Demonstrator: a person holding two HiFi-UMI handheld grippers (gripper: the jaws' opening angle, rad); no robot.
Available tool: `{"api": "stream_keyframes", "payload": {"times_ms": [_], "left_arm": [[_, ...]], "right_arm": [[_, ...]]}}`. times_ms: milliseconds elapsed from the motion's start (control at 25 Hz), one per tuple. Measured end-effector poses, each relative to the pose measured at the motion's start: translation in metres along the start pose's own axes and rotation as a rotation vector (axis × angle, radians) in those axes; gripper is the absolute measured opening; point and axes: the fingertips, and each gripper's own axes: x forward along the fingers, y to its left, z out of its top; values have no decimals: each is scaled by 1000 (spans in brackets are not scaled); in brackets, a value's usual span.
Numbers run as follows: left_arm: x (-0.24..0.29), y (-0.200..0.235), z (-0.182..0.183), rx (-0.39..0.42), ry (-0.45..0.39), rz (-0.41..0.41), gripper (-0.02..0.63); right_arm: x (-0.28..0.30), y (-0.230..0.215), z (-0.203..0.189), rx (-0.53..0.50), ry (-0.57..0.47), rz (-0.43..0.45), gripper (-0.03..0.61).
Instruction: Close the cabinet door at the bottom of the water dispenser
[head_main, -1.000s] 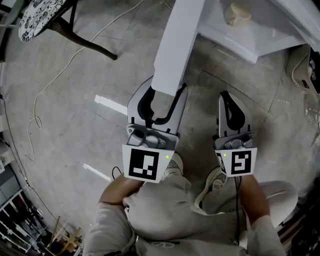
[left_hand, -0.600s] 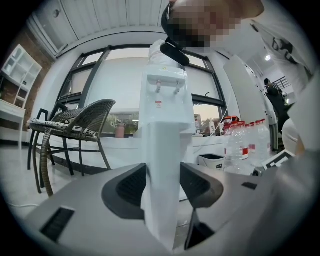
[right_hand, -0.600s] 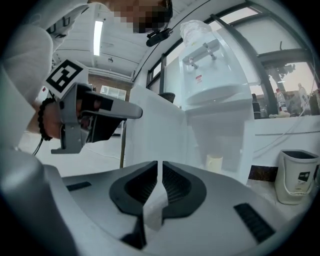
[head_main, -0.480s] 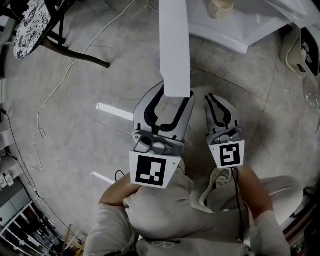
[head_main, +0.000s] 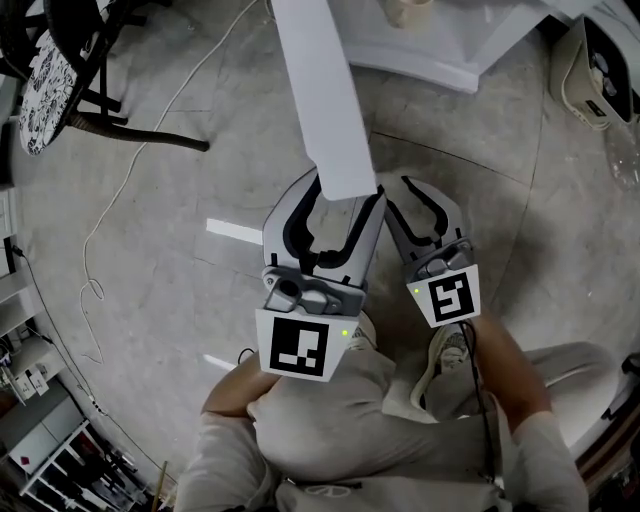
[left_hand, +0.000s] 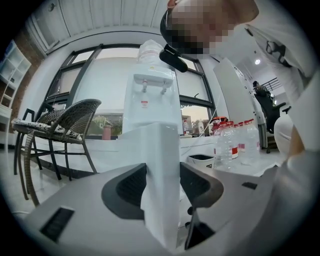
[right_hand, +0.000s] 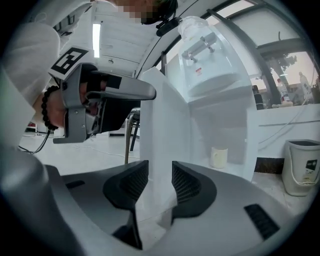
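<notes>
Cabinet door (head_main: 320, 90): it is standing open from the bottom of the water dispenser (left_hand: 150, 100), with its free edge pointing toward you.
Left gripper (head_main: 342, 192): you are opening its jaws around that edge, and they are not squeezing it.
Right gripper (head_main: 408, 200): it is sitting just right of the left one, jaws opening. The door seems to be standing between them, unclamped.

Far left: wicker chair (head_main: 45, 95) | floor: white cable (head_main: 115, 195) trailing | right: bin (right_hand: 302, 160), water bottles (left_hand: 232, 142)
</notes>
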Motion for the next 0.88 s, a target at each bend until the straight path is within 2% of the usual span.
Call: {"api": "stream_keyframes", "payload": {"times_ms": [80,200,480,680,880], "left_arm": [[4,-7,0,14,-3,-26,213],[11,-19,1,38,0,-68,173],[19,-29,3,60,-11,-97,163],[31,-42,5,65,-26,-129,150],[47,-55,8,70,-51,-169,140]], "right_arm": [[4,2,-3,-13,10,6,143],[11,3,-10,-38,33,9,161],[19,-13,-6,-55,21,-40,175],[12,-33,-4,11,-15,-101,175],[4,-58,-3,19,-29,-157,175]]}}
